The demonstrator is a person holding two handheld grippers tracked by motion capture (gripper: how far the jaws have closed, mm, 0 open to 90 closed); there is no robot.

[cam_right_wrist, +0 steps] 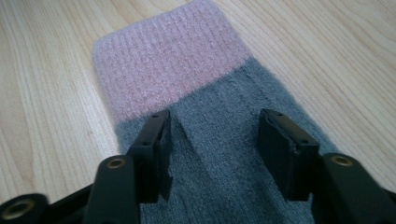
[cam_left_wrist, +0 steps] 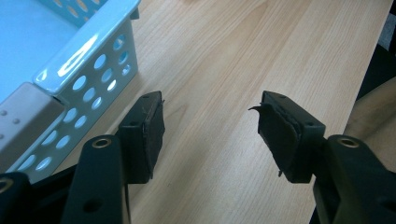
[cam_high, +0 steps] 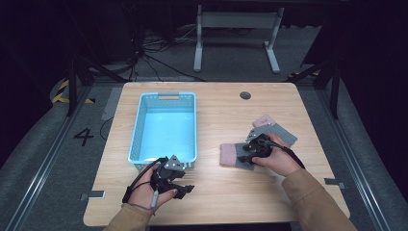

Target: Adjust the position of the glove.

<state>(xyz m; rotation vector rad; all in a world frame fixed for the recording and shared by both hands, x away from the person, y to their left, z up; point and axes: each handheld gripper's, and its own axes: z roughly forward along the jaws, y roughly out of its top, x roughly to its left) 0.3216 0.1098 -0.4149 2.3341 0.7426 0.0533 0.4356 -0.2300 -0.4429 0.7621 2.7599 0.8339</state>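
On pale wood table (cam_high: 211, 187), blue basket (cam_high: 166, 98), grey-pink sock (cam_right_wrist: 219, 121); both grippers' jaws apart, nothing clamped.

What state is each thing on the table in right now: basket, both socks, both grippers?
Blue basket: upright, nothing inside.
Near sock: lying flat, grey with a pink cuff, a small fold raised between the fingers.
Far sock: flat on the table, partly behind the right hand.
Right gripper: open, down over the near sock.
Left gripper: open, nothing between its fingers, beside the basket.
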